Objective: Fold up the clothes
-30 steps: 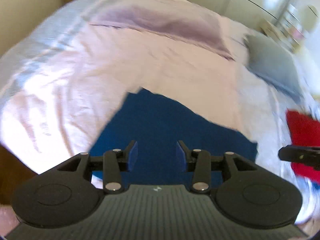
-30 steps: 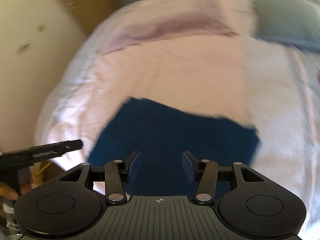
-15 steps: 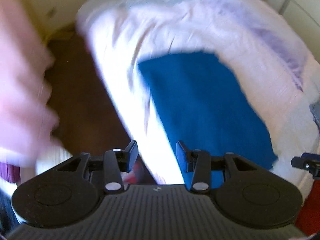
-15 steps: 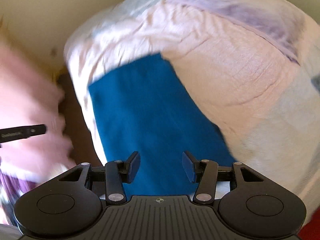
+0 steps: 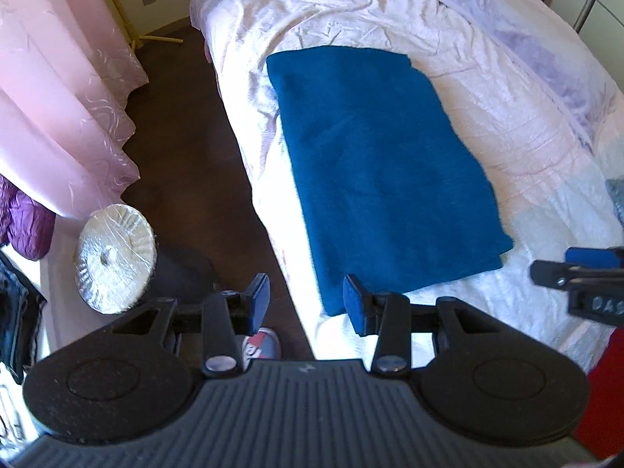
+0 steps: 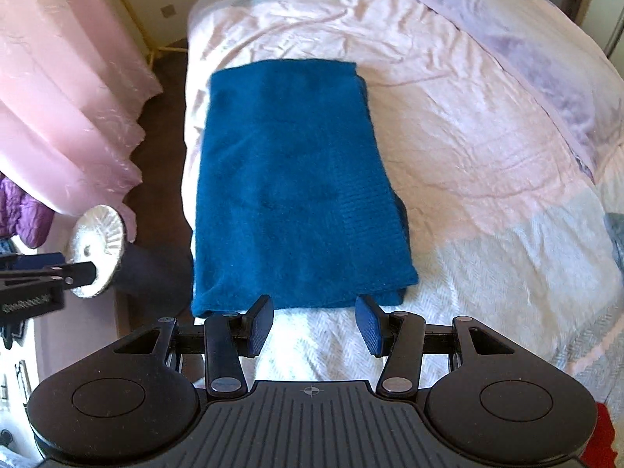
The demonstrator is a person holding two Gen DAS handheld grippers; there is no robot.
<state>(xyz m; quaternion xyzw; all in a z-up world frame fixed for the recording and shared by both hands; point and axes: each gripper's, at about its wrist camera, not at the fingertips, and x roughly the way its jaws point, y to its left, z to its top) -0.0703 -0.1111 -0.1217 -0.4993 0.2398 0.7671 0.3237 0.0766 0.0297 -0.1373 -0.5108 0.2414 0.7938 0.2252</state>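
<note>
A dark blue garment (image 5: 382, 171) (image 6: 296, 195) lies folded flat in a long rectangle along the left edge of the bed (image 5: 507, 89) (image 6: 468, 117). My left gripper (image 5: 306, 298) hovers open above the bed's near corner, just short of the garment's near left corner, holding nothing. Over the white sheet, my right gripper (image 6: 314, 321) is open too, its fingertips just short of the garment's near edge. Each gripper's tip shows at the side of the other's view.
A pink curtain (image 5: 58, 78) hangs at the left over a dark wooden floor (image 5: 195, 156). A round silver-topped bin (image 5: 115, 257) stands by the bed's near corner. A shoe (image 5: 261, 345) shows below the left gripper. Red fabric (image 5: 604, 390) sits at the right edge.
Both views have swung left and drawn back, so the folded garment now runs lengthwise away from me and the floor, curtain and bin have come into sight. Both grippers stayed open.
</note>
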